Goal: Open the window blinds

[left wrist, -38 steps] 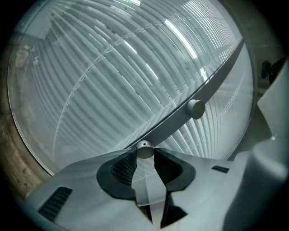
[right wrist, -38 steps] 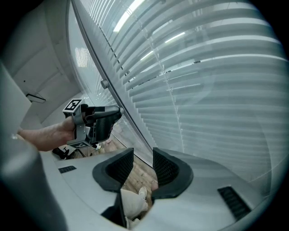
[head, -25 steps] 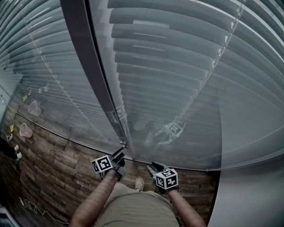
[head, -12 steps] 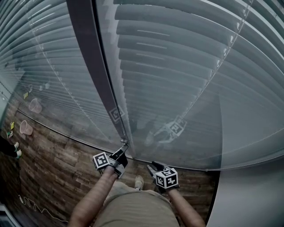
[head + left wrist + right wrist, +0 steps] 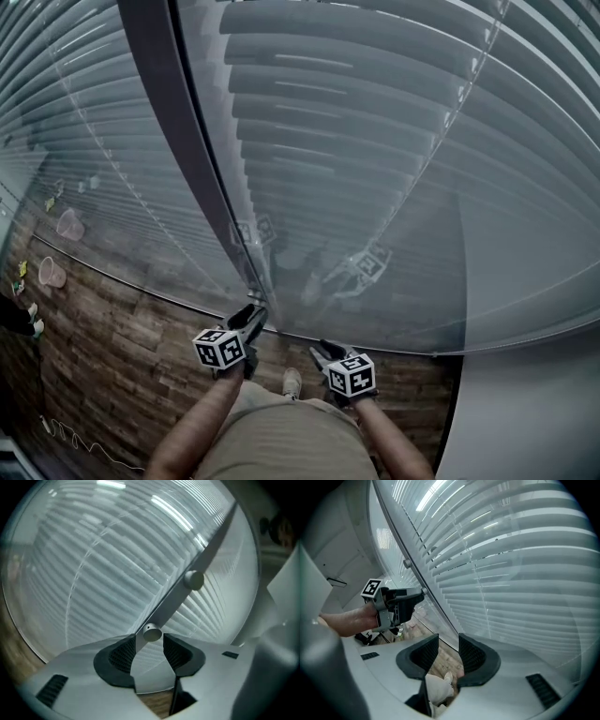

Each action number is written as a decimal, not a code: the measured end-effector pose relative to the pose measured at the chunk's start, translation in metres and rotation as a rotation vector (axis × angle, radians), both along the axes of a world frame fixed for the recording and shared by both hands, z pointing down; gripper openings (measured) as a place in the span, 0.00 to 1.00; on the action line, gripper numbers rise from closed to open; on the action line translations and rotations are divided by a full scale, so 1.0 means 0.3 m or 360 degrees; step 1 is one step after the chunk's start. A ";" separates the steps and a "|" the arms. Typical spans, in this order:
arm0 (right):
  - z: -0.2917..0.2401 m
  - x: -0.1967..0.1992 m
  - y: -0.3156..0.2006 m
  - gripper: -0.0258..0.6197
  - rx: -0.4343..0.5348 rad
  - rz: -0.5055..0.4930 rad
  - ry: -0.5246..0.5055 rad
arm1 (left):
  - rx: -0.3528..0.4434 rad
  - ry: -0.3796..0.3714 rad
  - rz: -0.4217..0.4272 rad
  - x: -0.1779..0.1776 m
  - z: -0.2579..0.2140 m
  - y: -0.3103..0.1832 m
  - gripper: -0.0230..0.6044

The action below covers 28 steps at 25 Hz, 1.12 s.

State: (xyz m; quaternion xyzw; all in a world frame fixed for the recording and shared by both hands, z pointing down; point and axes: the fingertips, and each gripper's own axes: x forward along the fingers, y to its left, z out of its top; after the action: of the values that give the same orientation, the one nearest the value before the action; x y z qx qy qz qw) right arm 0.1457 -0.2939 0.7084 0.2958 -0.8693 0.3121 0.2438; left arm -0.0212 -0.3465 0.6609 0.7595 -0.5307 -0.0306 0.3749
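The slatted blinds hang behind glass on both sides of a dark upright frame. At the foot of that frame my left gripper is set around a small round metal knob. Its jaws have just been opening; the knob sits between the pads without being pressed. A second knob sits higher on the frame. My right gripper hovers lower right of the left one, open and empty, and it sees the left gripper at the frame.
A wood-look floor runs below the glass. Two pink cups and small items lie at far left, with a white cable near the bottom corner. A pale wall stands at right. The person's shoe is between the grippers.
The left gripper has rolled about its own axis at the knob, so its marker cube now shows a different face. The right gripper has stayed put.
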 end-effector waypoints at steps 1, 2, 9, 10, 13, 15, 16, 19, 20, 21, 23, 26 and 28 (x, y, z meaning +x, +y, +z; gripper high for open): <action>0.002 0.004 0.001 0.26 -0.0001 0.0001 0.0001 | 0.0020 -0.0183 0.0022 0.000 -0.001 0.003 0.32; 0.004 0.006 0.001 0.26 -0.0002 0.0001 0.0002 | 0.0039 -0.0343 0.0044 0.002 -0.004 0.005 0.32; 0.006 0.005 -0.003 0.26 -0.0004 -0.0011 0.0008 | 0.0086 -0.0775 0.0090 0.025 -0.017 -0.013 0.31; 0.005 0.004 -0.002 0.26 -0.0003 -0.0012 0.0008 | 0.0079 -0.0761 0.0076 0.022 -0.016 -0.016 0.29; 0.007 0.006 0.002 0.26 -0.0006 -0.0013 0.0008 | 0.0055 -0.0694 0.0053 0.015 -0.015 -0.017 0.26; 0.012 0.010 0.007 0.26 -0.0013 -0.0010 0.0009 | 0.0034 -0.0586 0.0041 0.014 -0.014 -0.015 0.25; 0.014 0.012 0.009 0.26 -0.0016 -0.0008 0.0010 | 0.0020 -0.0514 0.0036 0.013 -0.013 -0.015 0.25; 0.022 0.017 0.013 0.26 -0.0020 -0.0007 0.0013 | -0.0020 -0.0311 0.0034 0.009 -0.011 -0.016 0.25; 0.025 0.018 0.014 0.26 -0.0021 -0.0008 0.0015 | -0.0033 -0.0245 0.0029 0.008 -0.010 -0.017 0.25; 0.027 0.018 0.015 0.26 -0.0023 -0.0008 0.0017 | -0.0045 -0.0188 0.0021 0.006 -0.009 -0.017 0.25; 0.030 0.018 0.015 0.26 -0.0025 -0.0006 0.0019 | -0.0065 -0.0097 0.0001 0.005 -0.008 -0.017 0.25; 0.030 0.016 0.011 0.26 -0.0024 -0.0005 0.0018 | -0.0086 0.0044 -0.0032 0.003 -0.005 -0.019 0.25; 0.030 0.014 0.008 0.25 -0.0024 -0.0005 0.0017 | -0.0103 0.0161 -0.0055 0.000 -0.002 -0.020 0.25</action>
State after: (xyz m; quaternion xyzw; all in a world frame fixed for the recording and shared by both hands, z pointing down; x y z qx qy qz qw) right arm 0.1499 -0.2915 0.7175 0.2942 -0.8661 0.3166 0.2512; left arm -0.0212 -0.3524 0.6602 0.7351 -0.5249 -0.0584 0.4251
